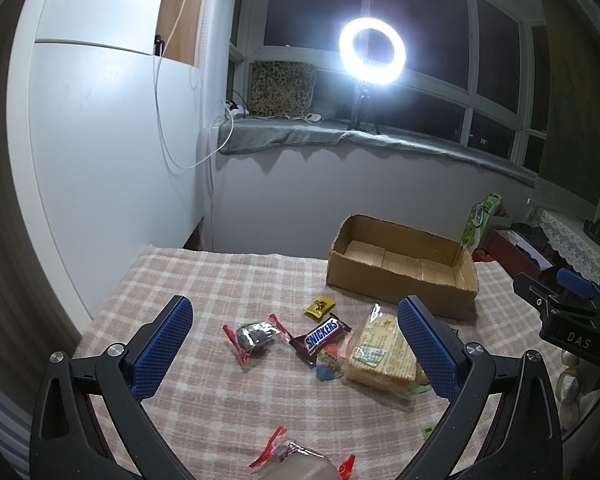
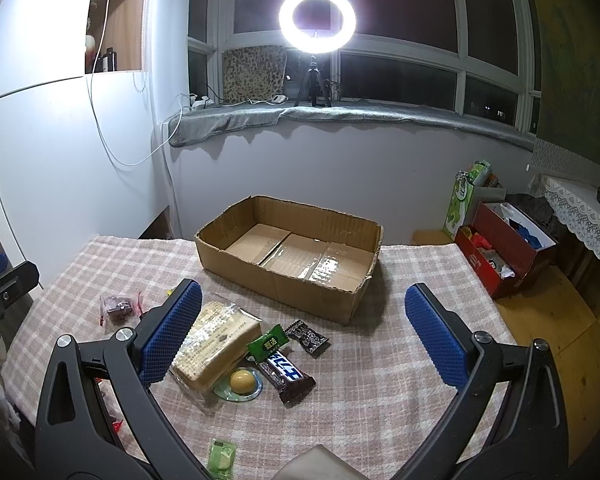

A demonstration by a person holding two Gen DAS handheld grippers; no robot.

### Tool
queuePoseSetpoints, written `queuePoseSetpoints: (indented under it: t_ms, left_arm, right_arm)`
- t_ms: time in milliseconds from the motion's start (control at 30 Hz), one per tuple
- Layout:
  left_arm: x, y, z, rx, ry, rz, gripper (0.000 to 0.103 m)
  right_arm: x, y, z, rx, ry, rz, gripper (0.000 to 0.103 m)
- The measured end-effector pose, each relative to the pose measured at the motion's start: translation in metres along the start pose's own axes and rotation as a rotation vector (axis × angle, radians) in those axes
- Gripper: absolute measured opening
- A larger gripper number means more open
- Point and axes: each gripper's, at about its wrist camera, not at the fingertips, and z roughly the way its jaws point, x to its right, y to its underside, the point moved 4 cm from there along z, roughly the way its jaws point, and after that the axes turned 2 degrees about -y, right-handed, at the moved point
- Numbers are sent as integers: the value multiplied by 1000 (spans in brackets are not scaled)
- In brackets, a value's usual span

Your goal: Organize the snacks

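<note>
An empty cardboard box (image 2: 288,256) stands at the far side of the checked tablecloth (image 2: 380,380); the left wrist view has the box (image 1: 404,264) at right. Loose snacks lie before it: a Snickers bar (image 1: 320,336), a cracker pack (image 1: 384,352), a red-ended candy (image 1: 254,336), a small yellow packet (image 1: 319,306). The right wrist view also holds the cracker pack (image 2: 216,344), a dark chocolate bar (image 2: 286,376), a green packet (image 2: 269,343), a black packet (image 2: 307,337) and a round yellow sweet (image 2: 242,380). My left gripper (image 1: 296,344) and right gripper (image 2: 302,336) hover open above them, holding nothing.
A ring light on a tripod (image 2: 317,20) stands on the windowsill. A white cabinet (image 1: 100,140) borders the table's left. A red box (image 2: 508,248) and a green bag (image 2: 466,196) sit on the floor at right. Another wrapped candy (image 1: 300,452) lies near the front edge.
</note>
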Motion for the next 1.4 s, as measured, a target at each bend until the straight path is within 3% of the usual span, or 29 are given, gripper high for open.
queuePoseSetpoints:
  t_ms: [400, 1000, 1133, 1400]
  left_arm:
    - [-4, 9, 6, -25, 5, -1, 102]
    - [-8, 47, 10, -129, 17, 2, 101]
    - [-9, 52, 10, -144, 17, 0, 99]
    - [-12, 66, 9, -182, 34, -16, 95]
  right_arm:
    - [0, 8, 6, -31, -11, -11, 103]
    - [-13, 39, 19, -149, -100, -64, 103]
    - [-15, 44, 19, -177, -122, -68, 96]
    - [-24, 57, 17, -224, -174, -86, 94]
